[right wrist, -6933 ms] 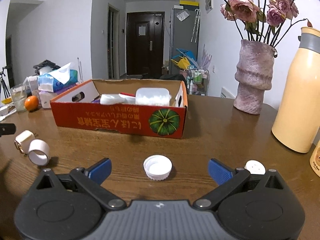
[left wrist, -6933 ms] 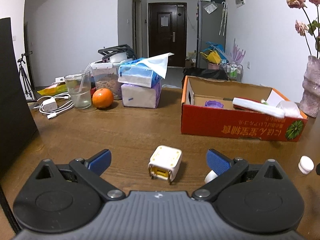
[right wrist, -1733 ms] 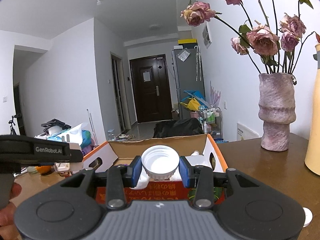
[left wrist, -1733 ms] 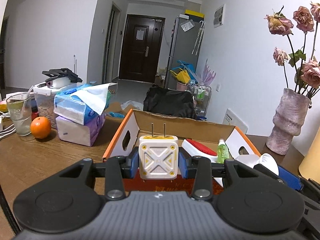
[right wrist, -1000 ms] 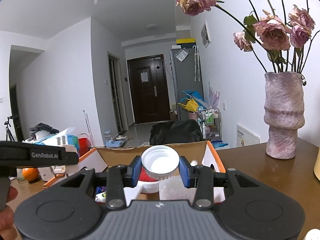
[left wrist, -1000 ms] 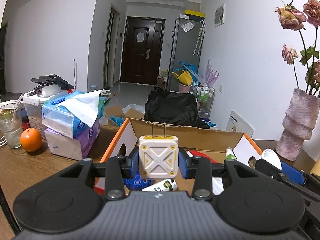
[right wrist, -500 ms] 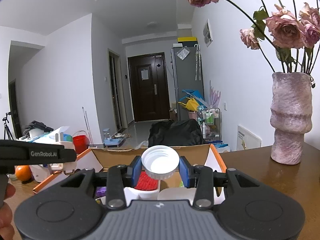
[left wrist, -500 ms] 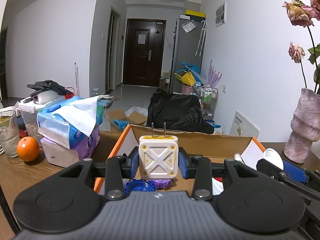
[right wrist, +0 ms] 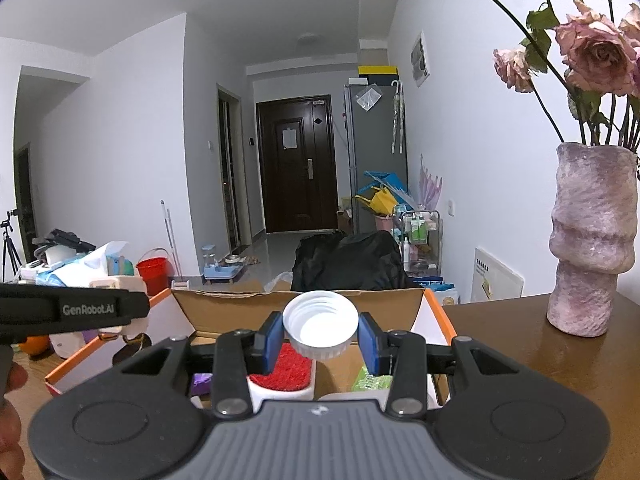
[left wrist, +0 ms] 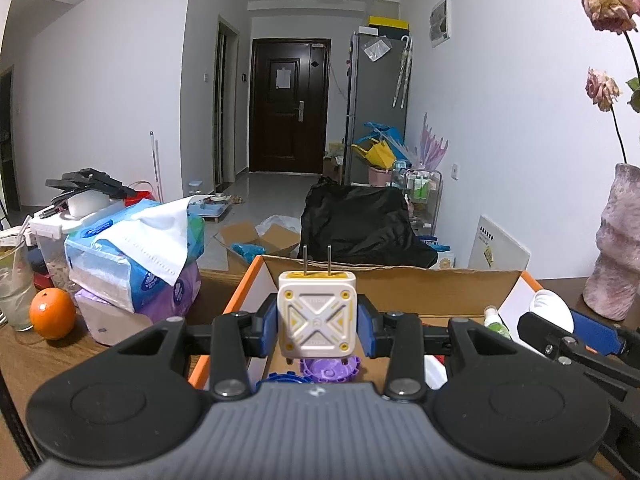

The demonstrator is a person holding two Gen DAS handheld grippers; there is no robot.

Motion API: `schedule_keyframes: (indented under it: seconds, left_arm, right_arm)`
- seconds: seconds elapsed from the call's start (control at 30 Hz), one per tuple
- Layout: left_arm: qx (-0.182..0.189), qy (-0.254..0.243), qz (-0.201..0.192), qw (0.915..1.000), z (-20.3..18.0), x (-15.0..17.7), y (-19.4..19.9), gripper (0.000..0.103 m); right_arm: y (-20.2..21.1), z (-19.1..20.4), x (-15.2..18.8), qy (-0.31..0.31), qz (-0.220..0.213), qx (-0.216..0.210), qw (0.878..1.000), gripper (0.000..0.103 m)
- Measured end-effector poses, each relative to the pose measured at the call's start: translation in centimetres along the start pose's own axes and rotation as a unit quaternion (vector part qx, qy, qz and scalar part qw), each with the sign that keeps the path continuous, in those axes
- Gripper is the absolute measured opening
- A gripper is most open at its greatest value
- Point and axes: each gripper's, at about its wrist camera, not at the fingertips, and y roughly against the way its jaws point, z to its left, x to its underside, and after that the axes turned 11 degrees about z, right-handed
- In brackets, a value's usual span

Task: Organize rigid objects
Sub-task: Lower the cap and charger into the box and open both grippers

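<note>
While both loads hang over the orange-walled cardboard box [left wrist: 400, 286], we judge this the drop-off step: left gripper [left wrist: 318, 316] pinches the white-and-yellow square plug adapter [left wrist: 317, 314] at frame centre, right gripper [right wrist: 320, 338] clamps the white ribbed plastic bottle cap [right wrist: 320, 326]. Next move, we think: lower slightly and spread the fingers so each piece falls clear of the clutter inside.

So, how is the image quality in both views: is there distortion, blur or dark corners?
Left wrist view: strong fisheye bending of the walls, dark corners, and the charger in the left gripper looks sharp.
Right wrist view: the same curved edges and dark corners, the white cap in the right gripper is sharp, and the hand at the left edge is blurred.
</note>
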Motion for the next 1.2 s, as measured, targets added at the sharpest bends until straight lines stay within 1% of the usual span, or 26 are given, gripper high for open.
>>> schedule_keyframes:
  seconds: [0.27,0.6,0.67,0.7,0.73,0.77,0.8,0.83,0.87,0.9,0.97,1.03,1.2]
  left_arm:
    - [-0.004,-0.01,0.006,0.9999,-0.2,-0.2,-1.1,0.04]
    - [-0.002,-0.02,0.017,0.9997,-0.2,-0.1,-1.6,0.04]
    - [-0.002,-0.024,0.012,0.9996,-0.2,-0.1,-1.4,0.043]
    - [-0.002,-0.026,0.01,0.9996,-0.3,0.0,-1.3,0.05]
    - [-0.005,-0.028,0.009,0.9996,-0.4,0.0,-1.2,0.064]
    - [-0.011,-0.028,0.007,0.9995,-0.4,0.0,-1.1,0.073]
    - [-0.022,-0.028,0.002,0.9994,-0.5,0.1,-1.0,0.087]
    - [-0.035,-0.028,-0.003,0.999,-0.6,0.1,-0.9,0.096]
    - [-0.042,-0.027,-0.008,0.9987,-0.5,0.1,-0.8,0.1]
    - [-0.043,-0.026,-0.011,0.9987,-0.5,0.1,-0.7,0.103]
    - [-0.044,-0.023,-0.011,0.9987,-0.3,0.0,-0.6,0.103]
    - [-0.047,-0.022,-0.009,0.9986,-0.3,0.0,-0.7,0.103]
    - [-0.048,-0.016,-0.003,0.9987,0.0,0.0,-0.9,0.103]
  right_arm:
    - [-1.4,-0.2,-0.5,-0.003,0.019,0.004,1.0,0.039]
    - [-1.8,-0.3,-0.6,0.001,0.029,0.006,1.0,0.039]
    - [-1.9,-0.4,-0.6,0.001,0.037,0.012,0.999,0.04]
    - [-2.0,-0.4,-0.6,-0.001,0.04,0.017,0.999,0.04]
    - [-2.0,-0.5,-0.6,-0.003,0.042,0.021,0.999,0.043]
    - [-2.1,-0.7,-0.7,-0.006,0.044,0.025,0.999,0.047]
    - [-2.1,-0.8,-0.7,-0.009,0.045,0.028,0.999,0.058]
    - [-2.0,-0.9,-0.7,-0.013,0.042,0.032,0.999,0.071]
    - [-1.9,-1.0,-0.7,-0.015,0.039,0.035,0.999,0.082]
    - [-1.7,-1.1,-0.8,-0.015,0.036,0.038,0.999,0.087]
    - [-1.5,-1.2,-0.9,-0.019,0.029,0.043,0.998,0.1]
    - [-1.5,-1.3,-0.9,-0.022,0.027,0.042,0.999,0.102]
    - [-1.5,-1.1,-0.8,-0.018,0.027,0.047,0.998,0.103]
